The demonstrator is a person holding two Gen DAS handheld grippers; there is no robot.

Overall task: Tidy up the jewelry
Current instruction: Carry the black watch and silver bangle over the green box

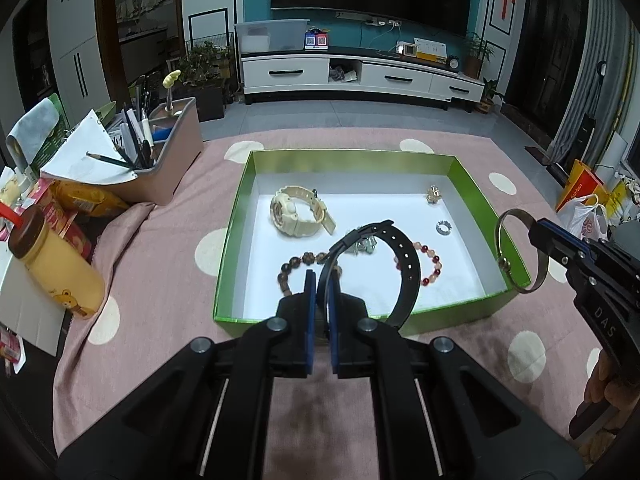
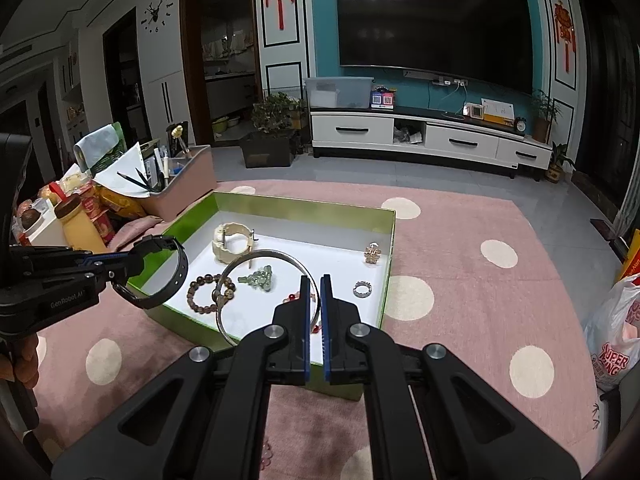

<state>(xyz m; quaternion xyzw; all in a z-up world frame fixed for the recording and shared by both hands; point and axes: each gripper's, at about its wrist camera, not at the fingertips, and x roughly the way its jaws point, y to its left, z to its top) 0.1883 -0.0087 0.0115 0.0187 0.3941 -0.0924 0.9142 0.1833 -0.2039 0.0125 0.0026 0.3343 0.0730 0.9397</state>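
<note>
The left claw (image 1: 321, 280) is closed on a black strap band (image 1: 404, 264) and holds it above the near edge of the green box (image 1: 352, 155), which stands on the table with the pink dotted cloth (image 1: 160, 264). The right claw (image 2: 315, 286) is closed on a thin silver bangle (image 2: 240, 268) and holds it over the near right part of the same box. Inside the box lie a cream watch (image 1: 294, 210) at the far left, a brown bead bracelet (image 1: 298, 266) near the front, a red bead bracelet (image 1: 430, 264), a green pendant (image 2: 259, 279), a small ring (image 1: 443, 227) and a gold charm (image 1: 433, 194) at the far right. I judge that the step in hand is to put both pieces down. To do it well, each claw should go low over a bare white part of the floor of the box, away from the beads and the pendant, and open only when the piece almost touches, so the bangle does not roll.
</note>
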